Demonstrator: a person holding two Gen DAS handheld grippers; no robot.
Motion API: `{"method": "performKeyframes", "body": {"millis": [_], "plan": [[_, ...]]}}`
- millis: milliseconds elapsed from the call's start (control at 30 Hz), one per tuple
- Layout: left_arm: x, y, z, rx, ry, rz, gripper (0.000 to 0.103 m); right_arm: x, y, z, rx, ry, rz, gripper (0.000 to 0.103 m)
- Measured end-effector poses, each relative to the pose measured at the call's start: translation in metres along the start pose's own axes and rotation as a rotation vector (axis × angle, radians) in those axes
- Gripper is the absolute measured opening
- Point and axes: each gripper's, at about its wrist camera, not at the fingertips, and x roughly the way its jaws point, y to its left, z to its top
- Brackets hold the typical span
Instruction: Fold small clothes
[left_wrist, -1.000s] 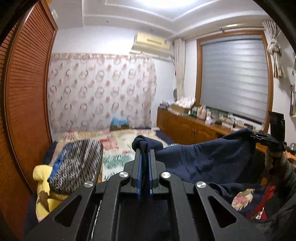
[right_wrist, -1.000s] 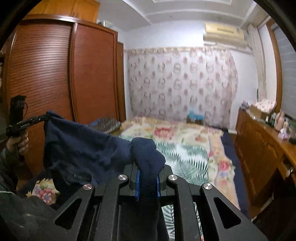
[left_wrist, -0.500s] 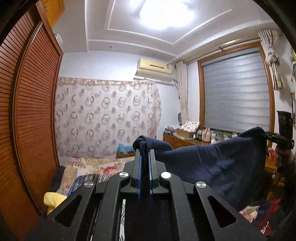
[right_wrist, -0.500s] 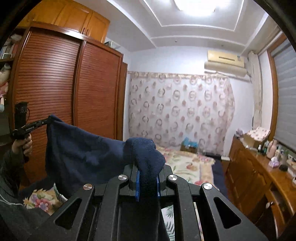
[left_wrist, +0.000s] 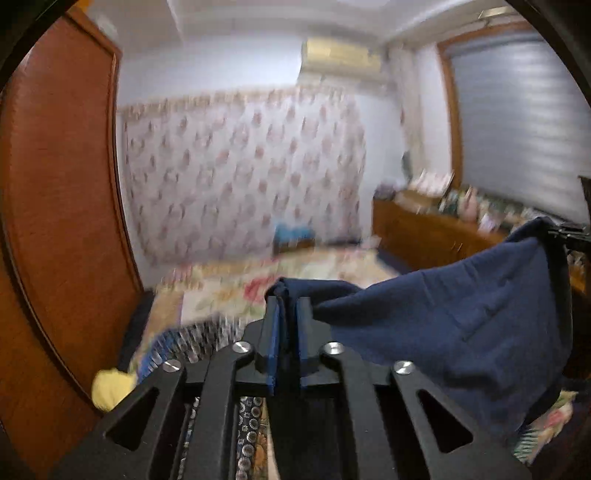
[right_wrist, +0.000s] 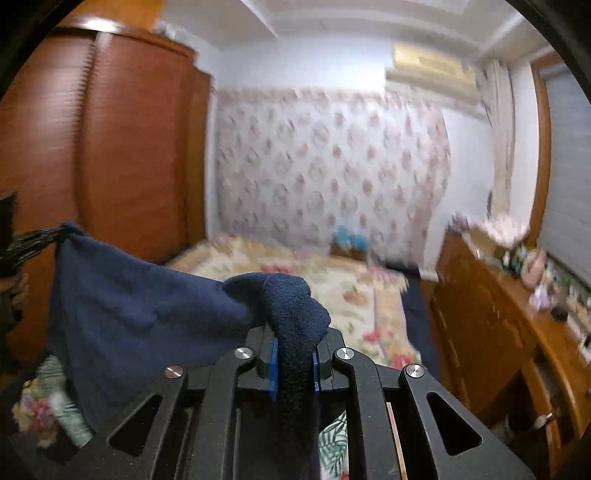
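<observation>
A navy blue garment (left_wrist: 461, 325) hangs stretched in the air between my two grippers above the bed. My left gripper (left_wrist: 288, 306) is shut on one top corner of it. My right gripper (right_wrist: 293, 332) is shut on the other top corner, with cloth bunched over its fingers. The garment shows in the right wrist view (right_wrist: 140, 306) spreading to the left. Each view shows the other gripper at the far end of the cloth: the right one (left_wrist: 570, 234) and the left one (right_wrist: 33, 236). The views are blurred by motion.
A bed with a floral cover (right_wrist: 332, 280) lies below and ahead. A patterned garment (left_wrist: 192, 339) and a yellow item (left_wrist: 109, 386) lie at its left. A wooden wardrobe (right_wrist: 110, 147) stands left, a cluttered wooden dresser (right_wrist: 509, 314) right.
Both grippers, after rising and tilting upward with the garment, have swung back down quickly, so the bed shows again. Both keep their hold on the cloth.
</observation>
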Motion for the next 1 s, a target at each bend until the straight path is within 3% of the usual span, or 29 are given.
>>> {"method": "performKeyframes", "body": {"millis": [67,133,200,267,300,367,500,567,833,1000], "plan": [[0.046,0.005,-0.018,-0.002,0.094,-0.002,0.012,0.067,-0.006,-0.016,0.045,0.139,-0.061,0.032],[0.067,0.005,-0.033,-0.012,0.152,-0.042,0.013,0.119,-0.01,-0.039,0.101,0.273,-0.102,0.038],[0.07,-0.003,-0.046,-0.011,0.174,-0.068,0.021,0.141,-0.006,-0.059,0.096,0.312,-0.123,0.038],[0.064,-0.011,-0.058,-0.004,0.168,-0.099,0.031,0.148,-0.001,-0.076,0.118,0.323,-0.105,0.046],[0.059,-0.016,-0.064,-0.001,0.169,-0.127,0.039,0.147,-0.001,-0.083,0.134,0.323,-0.087,0.049],[0.053,-0.023,-0.07,0.008,0.179,-0.157,0.044,0.14,0.004,-0.097,0.146,0.322,-0.064,0.052],[0.041,-0.033,-0.083,-0.013,0.22,-0.217,0.066,0.113,0.004,-0.117,0.159,0.31,-0.028,0.052],[0.034,-0.04,-0.093,-0.017,0.234,-0.232,0.068,0.097,-0.026,-0.11,0.164,0.302,-0.016,0.052],[0.033,-0.065,-0.14,0.006,0.337,-0.246,0.072,0.063,-0.039,-0.129,0.225,0.319,0.063,0.052],[0.045,-0.071,-0.158,0.015,0.404,-0.234,0.072,0.075,-0.044,-0.143,0.216,0.366,0.036,0.052]]}}
